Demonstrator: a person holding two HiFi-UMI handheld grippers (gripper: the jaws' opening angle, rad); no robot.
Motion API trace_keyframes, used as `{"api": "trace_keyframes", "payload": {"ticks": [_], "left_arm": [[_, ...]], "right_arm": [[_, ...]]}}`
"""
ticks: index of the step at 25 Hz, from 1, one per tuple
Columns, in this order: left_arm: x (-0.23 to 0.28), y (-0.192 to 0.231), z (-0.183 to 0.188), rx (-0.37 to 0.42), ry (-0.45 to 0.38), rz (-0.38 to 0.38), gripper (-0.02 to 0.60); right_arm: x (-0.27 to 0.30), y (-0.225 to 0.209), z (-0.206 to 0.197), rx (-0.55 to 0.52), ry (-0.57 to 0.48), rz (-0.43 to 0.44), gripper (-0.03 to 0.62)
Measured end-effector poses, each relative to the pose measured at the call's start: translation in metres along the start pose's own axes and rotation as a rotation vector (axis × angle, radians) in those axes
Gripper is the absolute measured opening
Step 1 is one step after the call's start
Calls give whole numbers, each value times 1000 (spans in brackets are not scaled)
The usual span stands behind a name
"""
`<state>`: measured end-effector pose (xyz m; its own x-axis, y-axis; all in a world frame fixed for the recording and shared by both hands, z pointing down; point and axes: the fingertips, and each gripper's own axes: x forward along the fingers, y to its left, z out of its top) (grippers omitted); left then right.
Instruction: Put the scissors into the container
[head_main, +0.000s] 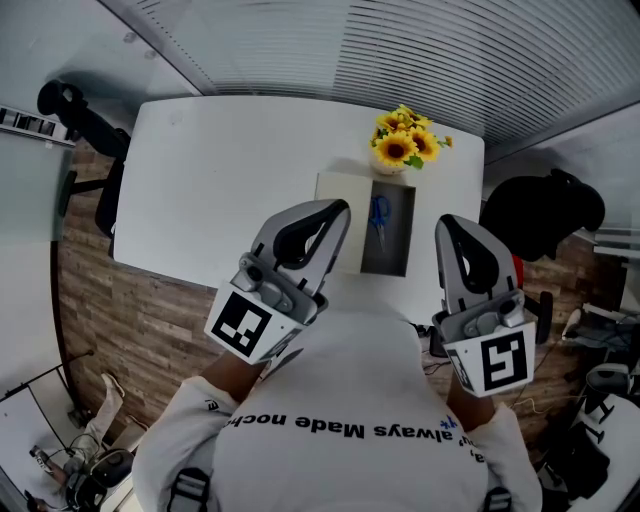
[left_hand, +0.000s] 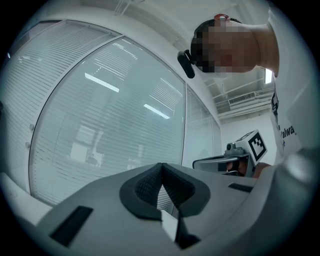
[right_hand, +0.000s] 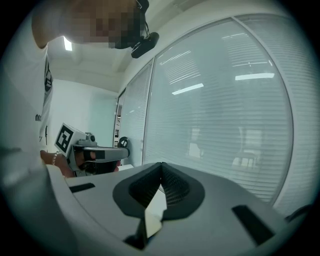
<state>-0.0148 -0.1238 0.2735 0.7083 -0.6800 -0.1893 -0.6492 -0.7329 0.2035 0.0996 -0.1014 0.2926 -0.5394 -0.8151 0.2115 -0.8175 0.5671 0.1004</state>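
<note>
Head view, taken left to right: our left claw (head_main: 338, 210) hangs in front of the chest, short of the yellow sunflower bunch (head_main: 405, 140) at the far edge of the white table (head_main: 220, 180). Just on our side of those sunflowers lies the dark grey oblong container (head_main: 392, 250). The blue-handled scissors (head_main: 380, 215) are already inside it, and a pale flat sheet (head_main: 335, 190) lies along its left side. Our right claw (head_main: 447, 225) hangs to the near right of the sunflowers.

We judge the placing step done. The next move seems to call only for keeping both claws clear of the table.

Only this view shows the scissors. The left gripper view and right gripper view show slatted glass walls instead, but they alone settle that each claw is pressed together on nothing.
</note>
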Motion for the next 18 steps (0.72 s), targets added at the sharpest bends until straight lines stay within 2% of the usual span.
{"api": "trace_keyframes", "payload": {"ticks": [18], "left_arm": [[-2,2,-3,-5,16,8,18]], "right_arm": [[2,0,0,-3,4,2,6]]}}
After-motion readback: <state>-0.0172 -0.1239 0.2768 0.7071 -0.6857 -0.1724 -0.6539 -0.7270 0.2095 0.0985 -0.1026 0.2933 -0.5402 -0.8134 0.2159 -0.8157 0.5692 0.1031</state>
